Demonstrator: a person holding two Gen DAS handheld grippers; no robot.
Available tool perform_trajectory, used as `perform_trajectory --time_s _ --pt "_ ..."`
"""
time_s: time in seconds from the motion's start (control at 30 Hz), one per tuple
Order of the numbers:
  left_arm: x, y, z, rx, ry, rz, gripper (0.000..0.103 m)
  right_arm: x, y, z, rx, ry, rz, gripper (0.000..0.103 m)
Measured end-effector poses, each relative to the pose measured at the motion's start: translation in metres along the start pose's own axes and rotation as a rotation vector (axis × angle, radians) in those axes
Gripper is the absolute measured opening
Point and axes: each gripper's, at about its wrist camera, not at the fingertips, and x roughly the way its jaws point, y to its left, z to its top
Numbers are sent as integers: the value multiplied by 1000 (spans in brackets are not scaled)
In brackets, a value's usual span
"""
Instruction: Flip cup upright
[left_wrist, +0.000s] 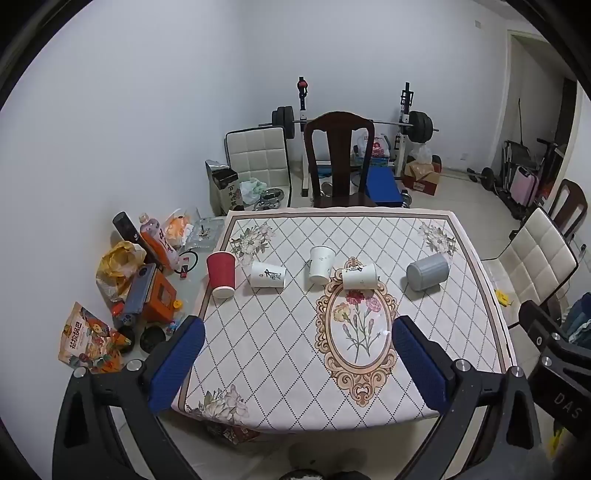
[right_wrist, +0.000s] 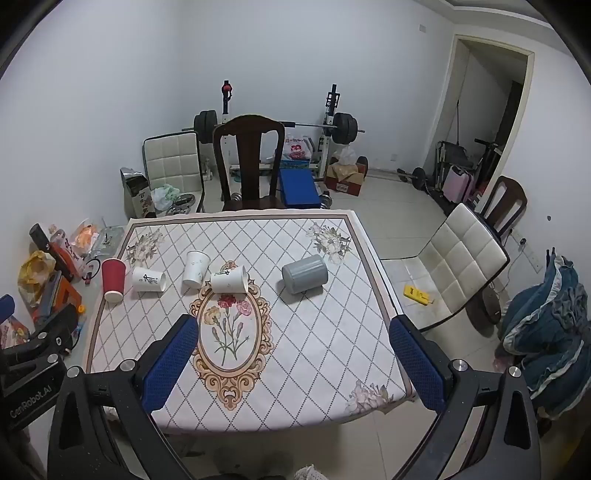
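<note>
Both hand-held grippers, left (left_wrist: 297, 363) and right (right_wrist: 293, 363), spread wide, holding nothing, short of the counter (right_wrist: 314, 350). Approach step. Grey cup (right_wrist: 305, 274) on its side, ahead of right; reach, pinch wall, rotate.

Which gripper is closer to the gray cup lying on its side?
Right. The right gripper sits almost straight in front of the gray cup. The left gripper is farther off to the cup's left.

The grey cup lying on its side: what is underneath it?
Only the patterned tablecloth lies under the grey cup. The patch where the cup rests is covered. Its mouth faces away, so its inside cannot be seen.
</note>
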Motion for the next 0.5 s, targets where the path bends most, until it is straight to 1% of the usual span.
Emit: perform_trajectory --time_s 0.27,0.3,0.5 --pt "0 0 -1 -13 -2 -16 103 0 1 -2 -8 -2 -5 103" --pt "1 0 -1 -12 1 -17 103 1 -6 -6 -2 1 -4 103" --pt "2 -11 -12 -12 2 -14 103 -1 -1 -10 -1 -7 -14 103"
